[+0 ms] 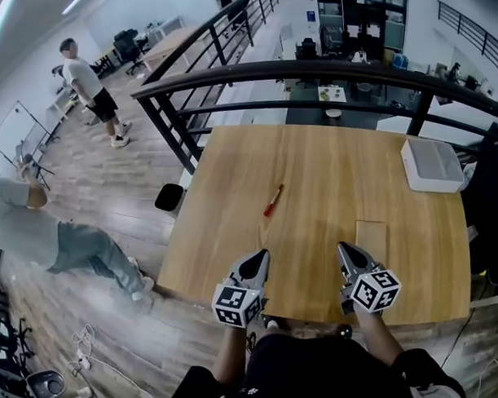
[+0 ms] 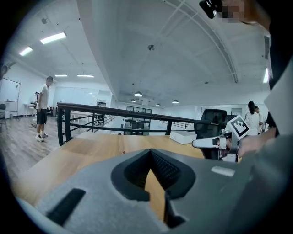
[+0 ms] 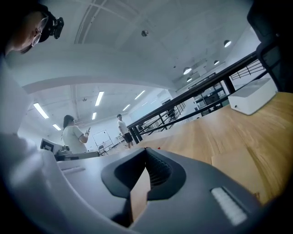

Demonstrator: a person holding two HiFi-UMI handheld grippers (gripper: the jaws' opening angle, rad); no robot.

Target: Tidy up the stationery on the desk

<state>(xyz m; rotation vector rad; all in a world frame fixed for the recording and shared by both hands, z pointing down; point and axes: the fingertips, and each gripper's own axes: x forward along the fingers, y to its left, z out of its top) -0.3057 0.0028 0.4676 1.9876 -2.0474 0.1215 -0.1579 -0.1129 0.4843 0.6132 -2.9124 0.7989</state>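
Note:
A red pen (image 1: 273,200) lies alone on the wooden desk (image 1: 331,172), left of centre. A white box (image 1: 432,164) sits at the desk's far right corner, and it shows again in the right gripper view (image 3: 252,98) and the left gripper view (image 2: 184,136). My left gripper (image 1: 262,257) hovers over the desk's near edge, shut and empty, well short of the pen. My right gripper (image 1: 346,250) is beside it to the right, also shut with nothing held. The pen shows as a small red speck (image 2: 123,152) far ahead of the left gripper (image 2: 150,153). The right gripper (image 3: 145,153) points along the desk.
A black railing (image 1: 318,74) runs behind the desk. A tan rectangular patch (image 1: 371,237) is set into the desk by the right gripper. A black office chair (image 2: 211,125) stands at the right. People stand and sit on the floor at the left (image 1: 90,86).

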